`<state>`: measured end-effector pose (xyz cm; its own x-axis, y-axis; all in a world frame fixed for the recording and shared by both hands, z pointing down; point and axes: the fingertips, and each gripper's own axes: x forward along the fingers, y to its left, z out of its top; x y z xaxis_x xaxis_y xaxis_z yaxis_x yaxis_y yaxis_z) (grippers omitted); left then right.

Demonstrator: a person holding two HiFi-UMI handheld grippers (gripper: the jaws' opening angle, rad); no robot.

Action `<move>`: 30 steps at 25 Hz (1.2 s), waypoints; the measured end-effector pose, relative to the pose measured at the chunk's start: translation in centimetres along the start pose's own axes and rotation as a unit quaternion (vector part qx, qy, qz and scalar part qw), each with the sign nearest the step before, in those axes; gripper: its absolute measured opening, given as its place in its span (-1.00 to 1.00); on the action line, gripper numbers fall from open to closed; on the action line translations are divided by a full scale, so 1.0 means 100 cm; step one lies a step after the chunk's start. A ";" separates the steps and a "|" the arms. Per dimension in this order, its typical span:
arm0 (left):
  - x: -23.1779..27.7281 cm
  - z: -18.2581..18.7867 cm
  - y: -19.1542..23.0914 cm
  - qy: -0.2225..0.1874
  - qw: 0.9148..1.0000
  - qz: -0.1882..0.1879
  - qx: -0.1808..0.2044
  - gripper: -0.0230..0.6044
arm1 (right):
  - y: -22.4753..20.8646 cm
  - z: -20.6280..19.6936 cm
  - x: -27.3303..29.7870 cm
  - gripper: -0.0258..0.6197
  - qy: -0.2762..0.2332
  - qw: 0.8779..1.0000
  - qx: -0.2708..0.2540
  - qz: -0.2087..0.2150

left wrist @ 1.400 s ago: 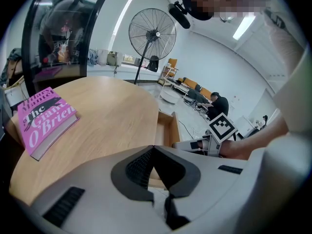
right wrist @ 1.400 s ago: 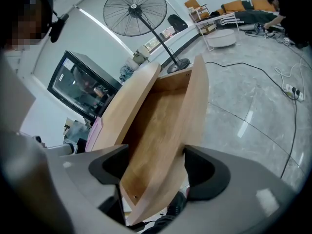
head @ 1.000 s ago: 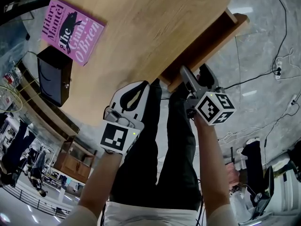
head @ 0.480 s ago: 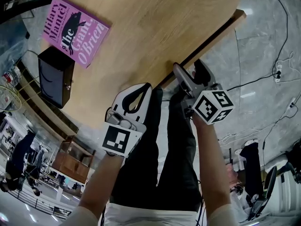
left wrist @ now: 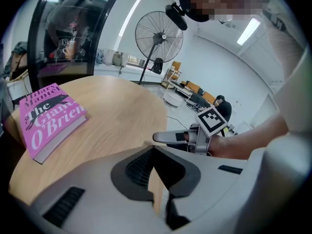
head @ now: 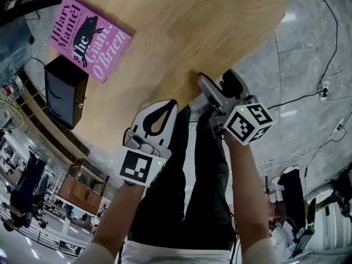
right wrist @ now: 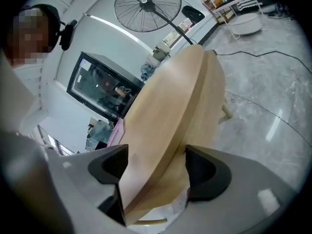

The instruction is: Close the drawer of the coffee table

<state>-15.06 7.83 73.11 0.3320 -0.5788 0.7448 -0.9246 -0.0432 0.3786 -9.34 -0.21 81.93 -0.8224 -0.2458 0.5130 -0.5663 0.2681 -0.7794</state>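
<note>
The right hand-held gripper (right wrist: 156, 172) stood with its jaws wide apart, straddling the near edge of the coffee table's worktop (head: 181, 26). The wood ran between them, and they did not seem to pinch it. In the right gripper view, the wooden face just beneath the top, which I took for the drawer (right wrist: 204, 108), lay flush with the edge. In the head view, nothing stuck out past the rim by the right hand-held gripper (head: 218, 85). By that, the drawer looked pushed home or very nearly so, with perhaps only a last nudge and letting go left to do. The left hand-held gripper (head: 172, 103) hung just beside that same edge, jaws together and empty. A pink book (head: 88, 37) lay well apart on the top.
</note>
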 end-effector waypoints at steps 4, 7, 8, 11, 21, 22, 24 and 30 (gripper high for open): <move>0.003 0.000 -0.002 -0.002 1.000 -0.004 -0.001 -0.90 | 0.003 0.004 0.006 0.24 -0.013 1.000 0.008 0.017; 0.003 -0.001 -0.003 -0.007 1.000 -0.004 -0.004 -0.90 | 0.002 0.008 0.008 0.19 -0.039 0.997 0.044 0.040; 0.003 -0.002 -0.003 -0.006 1.000 -0.004 -0.004 -0.90 | 0.002 0.007 0.008 0.15 -0.043 0.997 0.047 0.044; 0.003 -0.004 -0.004 -0.003 1.000 -0.003 -0.005 -0.90 | 0.004 0.008 0.010 0.12 -0.042 0.997 0.036 0.054; 0.003 -0.012 -0.005 -0.005 1.000 0.005 -0.007 -0.90 | 0.002 0.012 0.017 0.03 -0.058 0.995 0.039 0.068; 0.003 -0.012 -0.006 -0.006 1.000 0.006 -0.007 -0.90 | 0.001 0.012 0.016 0.03 -0.054 0.996 0.034 0.068; 0.002 -0.011 -0.009 -0.009 1.000 0.006 -0.008 -0.90 | 0.002 0.012 0.017 0.03 -0.045 0.996 0.027 0.067; -0.005 0.008 -0.020 -0.033 0.999 -0.002 0.002 -0.90 | -0.006 0.018 0.006 -0.06 -0.036 0.998 0.033 0.043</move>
<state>-13.55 7.62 71.54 0.3228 -0.6317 0.7048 -0.9239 -0.0485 0.3796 -9.42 -2.15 82.03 -0.8600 -0.2922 0.4183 -0.4878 0.2302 -0.8420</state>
